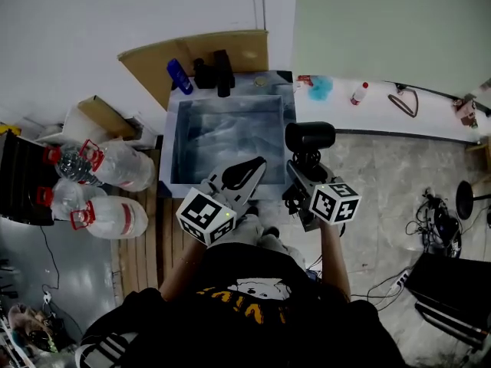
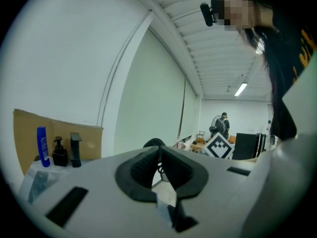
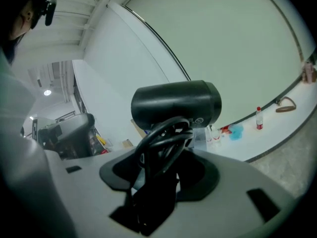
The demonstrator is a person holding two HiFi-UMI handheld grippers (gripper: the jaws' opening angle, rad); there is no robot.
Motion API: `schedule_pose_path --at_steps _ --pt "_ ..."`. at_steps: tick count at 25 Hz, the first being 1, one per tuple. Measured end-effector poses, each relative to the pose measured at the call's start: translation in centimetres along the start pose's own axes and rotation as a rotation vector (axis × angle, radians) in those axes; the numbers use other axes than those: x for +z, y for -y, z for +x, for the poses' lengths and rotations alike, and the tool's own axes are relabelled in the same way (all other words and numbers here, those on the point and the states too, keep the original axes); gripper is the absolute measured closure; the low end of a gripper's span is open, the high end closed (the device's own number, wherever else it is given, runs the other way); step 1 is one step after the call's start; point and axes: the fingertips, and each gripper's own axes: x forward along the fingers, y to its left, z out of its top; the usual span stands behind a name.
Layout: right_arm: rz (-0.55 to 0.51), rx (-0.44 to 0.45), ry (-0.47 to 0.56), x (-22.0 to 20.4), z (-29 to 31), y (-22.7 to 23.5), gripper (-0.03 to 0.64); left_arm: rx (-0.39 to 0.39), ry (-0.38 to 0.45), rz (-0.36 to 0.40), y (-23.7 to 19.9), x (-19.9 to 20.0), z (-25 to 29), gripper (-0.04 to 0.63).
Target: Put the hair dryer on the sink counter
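I look down at a room with a white wall and a pale green panel. The sink (image 1: 175, 140) stands straight ahead at 12 o'clock, and a piece of cardboard (image 1: 153, 64) leans behind it. On the back edge of the sink stand a blue bottle (image 1: 180, 77) and a black pump bottle (image 1: 201, 73). Big water jugs (image 1: 123, 167) lie on the floor at 9 to 10 o'clock. A white ledge (image 1: 383, 113) runs along the green panel at 1 to 2 o'clock.

My right gripper (image 1: 307, 163) is clamped on the hair dryer (image 1: 310, 136). In the right gripper view the two fingers press on the handle from both sides. The black cord (image 3: 163, 138) is wound in loops around the handle, so it also sits between the fingers. The thick black barrel of the hair dryer (image 3: 176, 103) lies crosswise just above the fingertips of the right gripper (image 3: 166, 148).

The dryer is up in the air, at about 3 o'clock from the basin, just beside the right edge of the sink. It does not touch the sink.

My left gripper (image 1: 249, 167) points toward the front edge of the sink. Its fingers are together at the tips, with nothing between them, as the left gripper view shows (image 2: 158, 150).
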Motion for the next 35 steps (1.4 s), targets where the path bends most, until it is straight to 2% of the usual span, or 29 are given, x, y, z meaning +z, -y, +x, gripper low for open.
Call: schedule_pose_path --at_steps 7,12,18,23,28,35 --pt "-0.058 -0.015 -0.072 3.6 8.0 3.3 0.417 -0.026 0.019 -0.002 -3.2 0.8 0.8 0.571" --pt "-0.124 -0.06 -0.17 5.3 14.8 6.7 0.417 -0.038 0.04 -0.001 -6.0 1.7 1.6 0.572" --pt "-0.073 -0.107 -0.293 5.4 21.9 11.2 0.417 -0.046 0.056 -0.01 -9.1 2.1 2.2 0.571" --pt "-0.1 -0.177 -0.405 5.0 25.0 14.4 0.417 -0.025 0.028 -0.015 -11.4 1.2 2.1 0.572" --pt "-0.141 -0.212 -0.478 4.7 27.2 15.6 0.417 0.006 0.01 -0.039 -13.4 0.3 1.4 0.571" --pt "-0.184 -0.229 -0.522 4.7 28.4 15.7 0.4 0.035 0.011 -0.054 -15.0 0.1 0.9 0.571"
